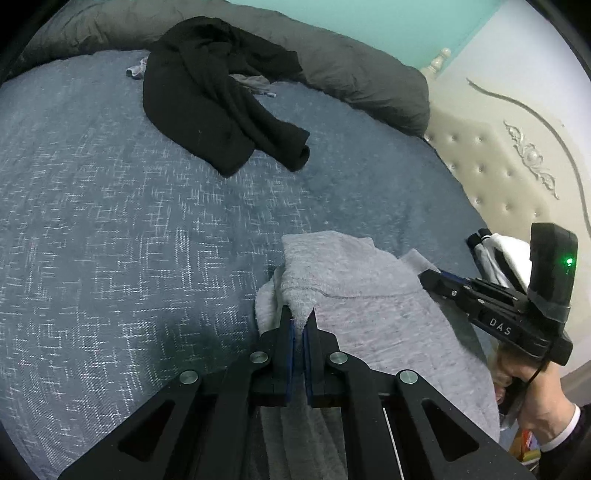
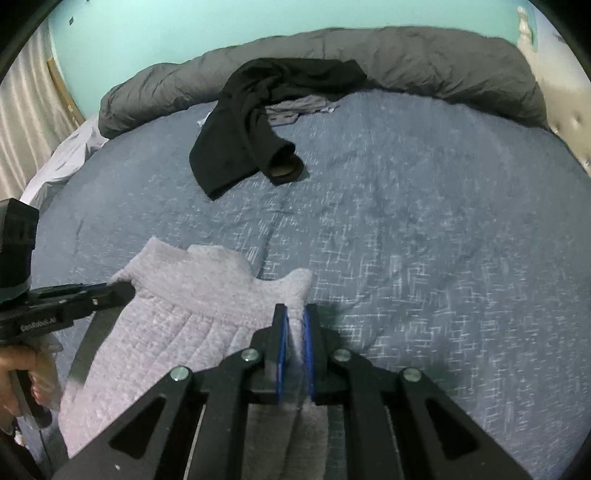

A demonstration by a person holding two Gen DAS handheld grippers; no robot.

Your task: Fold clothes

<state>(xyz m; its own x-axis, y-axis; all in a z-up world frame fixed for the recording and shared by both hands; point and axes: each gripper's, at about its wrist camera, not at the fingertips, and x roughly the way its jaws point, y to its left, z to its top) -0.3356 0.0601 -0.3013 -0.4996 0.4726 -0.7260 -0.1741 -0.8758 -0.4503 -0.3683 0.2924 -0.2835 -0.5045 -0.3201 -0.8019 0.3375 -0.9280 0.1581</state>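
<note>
Nearest the left wrist camera, the left gripper [image 1: 302,325] has its blue-padded jaws pressed together on a fold of the grey fleece garment [image 1: 369,295], which lies on the near right part of the bed [image 1: 110,221]. From the right wrist camera, the right gripper [image 2: 293,321] is likewise clamped on the garment's fluffy edge, with cloth bunched between its pads and hanging down out of view under the jaws. Each camera shows the other gripper at the frame's side, with the holding hand [image 1: 532,384] partly cut off; a white cuff [image 1: 561,424] and dark sleeve show at its wrist. Well apart, toward the far side of the blue woven bedcover, a black garment [image 1: 221,103] lies crumpled with one open sleeve end facing the near side, and a small grey piece of cloth [image 1: 255,83] peeks out from beneath it, too hidden to identify. A rolled dark grey duvet [image 1: 369,70] runs along the far edge of the bed. On the right stands a cream tufted headboard [image 1: 491,166] with carved trim; something white with dark stripes [image 1: 495,254] beside it is mostly hidden behind the right gripper. A teal wall [image 2: 147,33] lies beyond, with pale curtains [image 2: 26,110] at far left.
</note>
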